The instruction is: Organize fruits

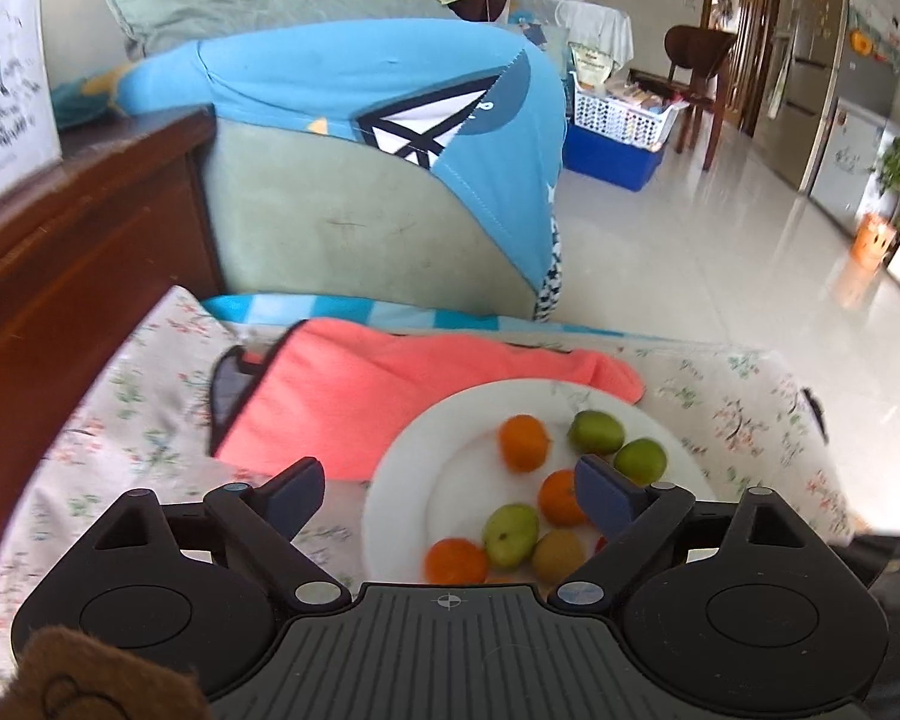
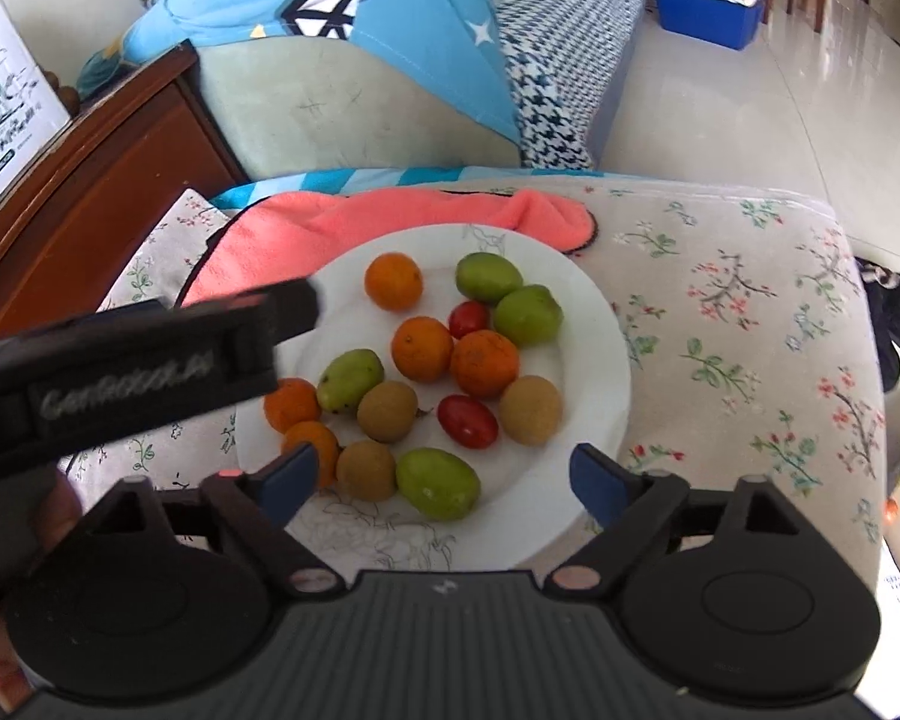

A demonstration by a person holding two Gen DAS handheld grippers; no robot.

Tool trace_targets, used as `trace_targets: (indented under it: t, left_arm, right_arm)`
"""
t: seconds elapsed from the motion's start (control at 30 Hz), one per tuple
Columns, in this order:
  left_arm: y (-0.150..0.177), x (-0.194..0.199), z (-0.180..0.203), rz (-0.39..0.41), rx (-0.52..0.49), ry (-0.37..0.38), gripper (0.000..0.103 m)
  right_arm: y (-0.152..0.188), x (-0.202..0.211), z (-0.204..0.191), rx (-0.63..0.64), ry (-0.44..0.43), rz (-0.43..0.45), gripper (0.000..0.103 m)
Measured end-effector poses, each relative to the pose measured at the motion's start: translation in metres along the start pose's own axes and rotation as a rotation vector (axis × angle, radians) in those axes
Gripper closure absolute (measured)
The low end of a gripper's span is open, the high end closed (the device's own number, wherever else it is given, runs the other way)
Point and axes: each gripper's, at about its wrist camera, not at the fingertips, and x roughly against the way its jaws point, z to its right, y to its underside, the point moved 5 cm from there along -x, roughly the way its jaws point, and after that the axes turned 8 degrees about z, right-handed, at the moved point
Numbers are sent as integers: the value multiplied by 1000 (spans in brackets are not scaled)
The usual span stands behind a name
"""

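Observation:
A white plate on a flowered cushion holds several fruits: orange tangerines, green plums, brown longans and red cherry tomatoes. My right gripper hovers over the plate's near edge, open, with a green plum lying below the gap between its blue fingers, not pressed. My left gripper is open above the plate's left side; it shows as a black bar in the right wrist view. Its right finger hides part of a tangerine.
A coral-pink cloth lies behind the plate. A green sofa with a blue cover stands beyond, and a brown wooden cabinet stands at the left. The cushion's edge drops to tiled floor at the right. A blue bin with a white basket is farther off.

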Motion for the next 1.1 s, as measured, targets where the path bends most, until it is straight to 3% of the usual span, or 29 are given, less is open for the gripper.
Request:
trace_targets:
  t: [0.23,0.83,1.1]
  left_arm:
    - [7,22,-2,-33,-33,-59,6]
    - [45,65,-28,-178,74,-173,5]
    - [45,71,-32,-164,84,-172,5]
  right_arm:
    - [2,23,-3,53,44,26,3]
    - [34,55,-7,116,124,-6,1]
    - [28,63,-2,88,145,5,1]
